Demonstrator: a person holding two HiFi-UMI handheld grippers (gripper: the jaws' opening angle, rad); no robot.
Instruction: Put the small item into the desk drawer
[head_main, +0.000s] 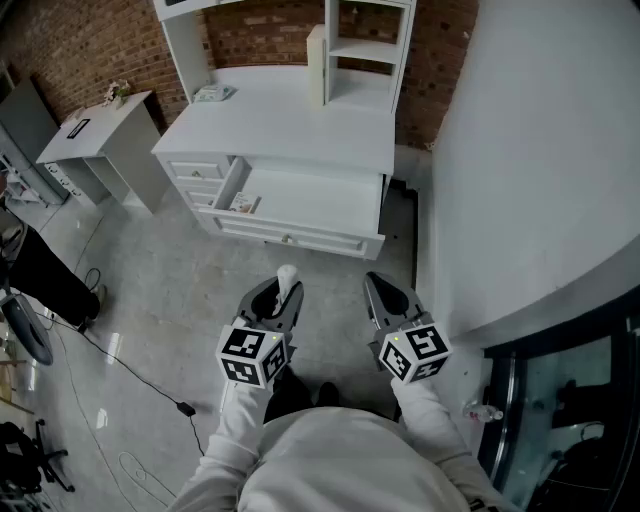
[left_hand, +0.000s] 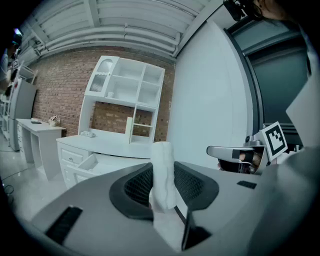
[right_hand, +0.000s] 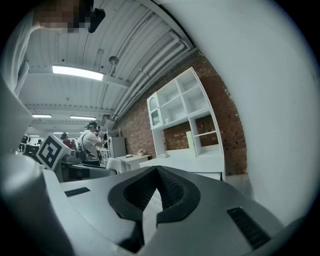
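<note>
A small white, lumpy stick-shaped item (head_main: 287, 277) stands up between the jaws of my left gripper (head_main: 281, 297), which is shut on it. In the left gripper view the item (left_hand: 162, 172) rises upright between the black pads (left_hand: 136, 187). My right gripper (head_main: 386, 297) hangs beside it, shut, with nothing in it; its jaw tips meet in the right gripper view (right_hand: 156, 173). Ahead stands the white desk (head_main: 300, 120) with its wide drawer (head_main: 290, 238) pulled open. A small packet (head_main: 243, 203) lies in the drawer's left end. Both grippers are well short of the drawer, over the floor.
A white hutch (head_main: 365, 50) sits on the desk. A small white side table (head_main: 95, 130) stands at the left. A curved white wall (head_main: 540, 180) closes the right side. Cables (head_main: 130, 370) run over the grey floor. People (right_hand: 91, 142) stand far off in the right gripper view.
</note>
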